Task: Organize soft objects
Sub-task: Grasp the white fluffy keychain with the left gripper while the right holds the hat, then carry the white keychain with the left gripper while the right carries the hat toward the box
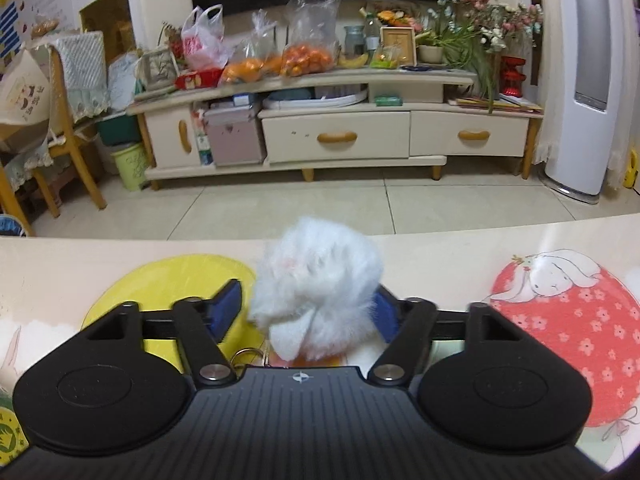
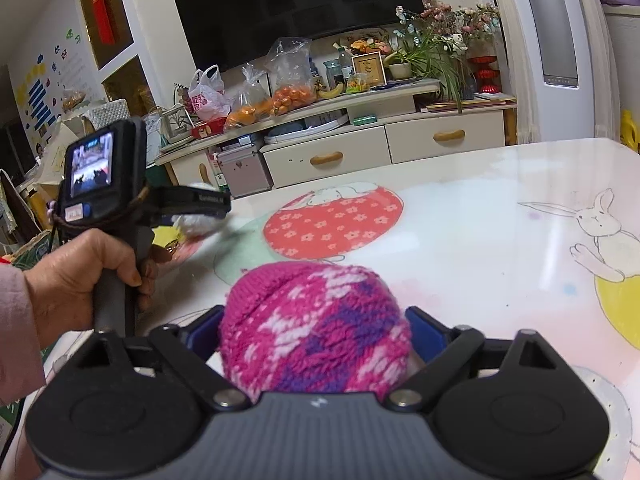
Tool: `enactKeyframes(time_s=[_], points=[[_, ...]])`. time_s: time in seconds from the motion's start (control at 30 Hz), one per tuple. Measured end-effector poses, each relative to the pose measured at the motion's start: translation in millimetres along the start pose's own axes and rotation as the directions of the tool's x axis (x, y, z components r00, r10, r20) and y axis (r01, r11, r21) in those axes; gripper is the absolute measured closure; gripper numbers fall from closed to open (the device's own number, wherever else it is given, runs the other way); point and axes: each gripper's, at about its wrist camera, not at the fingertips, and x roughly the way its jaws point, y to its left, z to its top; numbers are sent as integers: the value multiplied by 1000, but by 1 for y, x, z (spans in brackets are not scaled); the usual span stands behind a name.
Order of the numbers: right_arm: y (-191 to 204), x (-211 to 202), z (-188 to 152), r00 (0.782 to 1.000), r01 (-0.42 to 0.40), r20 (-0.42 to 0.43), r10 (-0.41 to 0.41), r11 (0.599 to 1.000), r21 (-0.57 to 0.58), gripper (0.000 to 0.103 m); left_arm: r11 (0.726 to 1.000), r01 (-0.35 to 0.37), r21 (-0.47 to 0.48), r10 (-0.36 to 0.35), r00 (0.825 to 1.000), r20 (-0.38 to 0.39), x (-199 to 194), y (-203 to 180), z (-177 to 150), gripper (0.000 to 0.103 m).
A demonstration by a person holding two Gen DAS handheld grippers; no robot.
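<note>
Left hand-held gripper point(image 1: 306, 312) jaws spread round pompom point(image 1: 318, 284), left pad clear; I close gently. Right hand-held gripper point(image 2: 316, 336) hugs knit hat point(image 2: 316, 328); grip uncertain.

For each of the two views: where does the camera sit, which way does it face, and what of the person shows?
Left wrist: on the left tool, facing across the printed table to the cream TV cabinet; a fluffy white pompom toy lies between its blue pads; no body shows.
Right wrist: on the right tool, facing the same way, a pink-and-purple knitted hat between its fingers; the person's left hand shows.
Shared: cabinet, red rabbit print, white toy.
</note>
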Motion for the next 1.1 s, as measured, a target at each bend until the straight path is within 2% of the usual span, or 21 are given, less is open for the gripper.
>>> enactKeyframes(time_s=[0.07,0.27,0.5,0.9,1.1], points=[[-1,1,1,1000,-5,-2,5,1000,15,18,1000,-6,-5,5,1000,-8,-1,2,-1,38],[-3,1,1,1000,-17,-8,17,999,30,19,1000,-15,-20,14,1000,-17,-10,5,-7,46],[-3,1,1,1000,-18,-10,18,1000,23,20,1000,-10,-7,10,1000,-18,-33,0,-25,46],[-1,-4,0,1000,-17,11,17,1000,23,21,999,42,3,-42,997,-67,-99,10,-68,47],[1,-13,-5,1000,-14,22,13,1000,25,22,998,56,17,-55,996,-68,-129,14,-92,46]])
